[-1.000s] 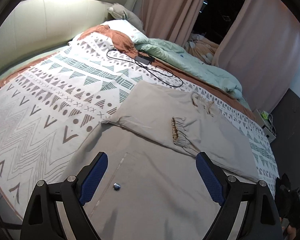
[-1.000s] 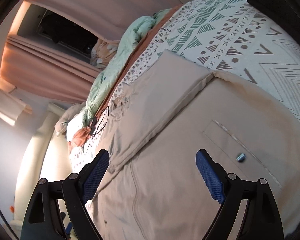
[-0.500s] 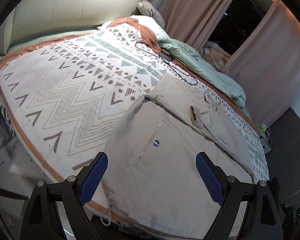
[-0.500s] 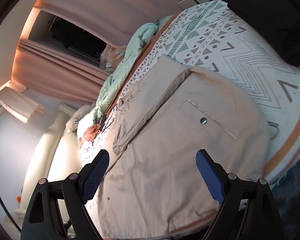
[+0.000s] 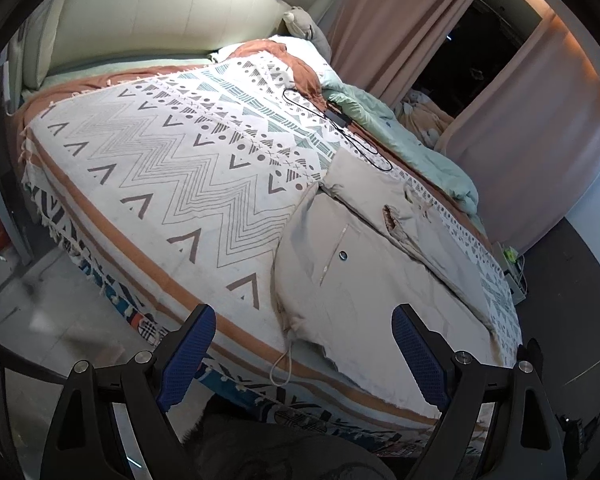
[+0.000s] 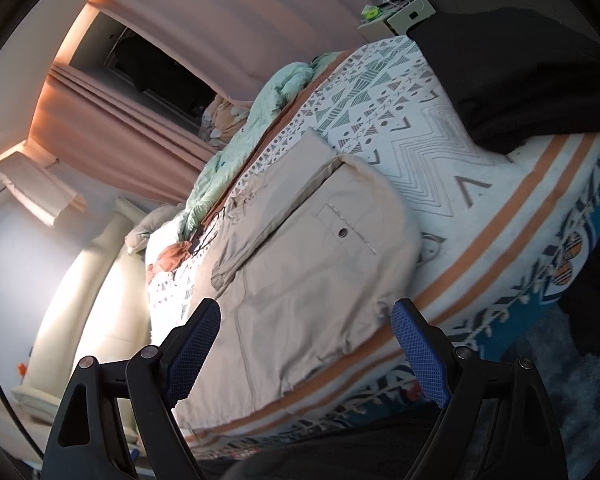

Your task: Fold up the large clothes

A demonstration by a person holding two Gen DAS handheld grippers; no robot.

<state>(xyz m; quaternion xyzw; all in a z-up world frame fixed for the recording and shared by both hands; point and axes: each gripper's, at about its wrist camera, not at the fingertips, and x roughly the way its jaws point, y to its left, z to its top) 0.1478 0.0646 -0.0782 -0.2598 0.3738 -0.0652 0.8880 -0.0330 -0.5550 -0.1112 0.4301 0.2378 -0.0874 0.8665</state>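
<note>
A large beige jacket [image 5: 364,280] lies flat on the patterned bedspread [image 5: 172,168], its sleeves folded in across the body and a snap pocket facing up. In the right wrist view the same jacket [image 6: 308,264] reaches the near edge of the bed. My left gripper [image 5: 304,356] hangs open over the bed's near edge, short of the jacket's hem and drawstring [image 5: 280,368]. Open as well, my right gripper [image 6: 312,350] holds nothing and sits back from the jacket's lower part.
A black cable with a charger [image 5: 336,120] lies beyond the jacket. A mint duvet [image 5: 404,140] is bunched along the far side, pillows [image 5: 300,28] at the headboard. A black garment [image 6: 520,76] lies at the bed's end. Floor [image 5: 48,304] shows on the left.
Both grippers have pulled back from the jacket, away from the bed. The jacket now looks smaller and the bed's edge and floor have come into view. Jaws stay open.
</note>
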